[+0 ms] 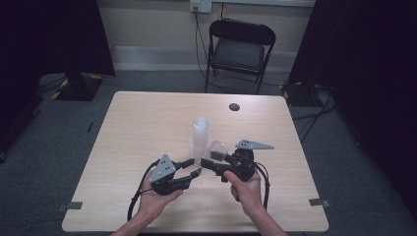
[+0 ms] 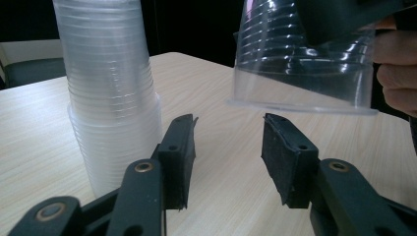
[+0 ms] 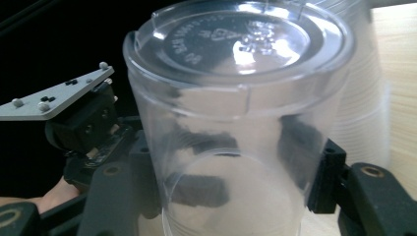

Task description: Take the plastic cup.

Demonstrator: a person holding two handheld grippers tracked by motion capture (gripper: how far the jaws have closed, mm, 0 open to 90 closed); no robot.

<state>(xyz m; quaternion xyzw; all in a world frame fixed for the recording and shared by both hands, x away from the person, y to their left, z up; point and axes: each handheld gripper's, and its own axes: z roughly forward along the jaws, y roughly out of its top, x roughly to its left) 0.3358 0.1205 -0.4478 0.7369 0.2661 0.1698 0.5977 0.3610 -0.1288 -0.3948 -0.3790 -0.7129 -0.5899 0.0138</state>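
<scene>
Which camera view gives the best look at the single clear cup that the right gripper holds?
The right gripper view: the single clear cup shows close up between the black jaws, bottom end outward. The left gripper view shows its rim and ribbed wall held above the table. The high view shows it small beside the cup stack.

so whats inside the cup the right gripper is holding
Nothing: the clear cup in the right gripper looks empty, upside down; its fingers show through the wall. Part of the cup stack behind it is covered.
</scene>
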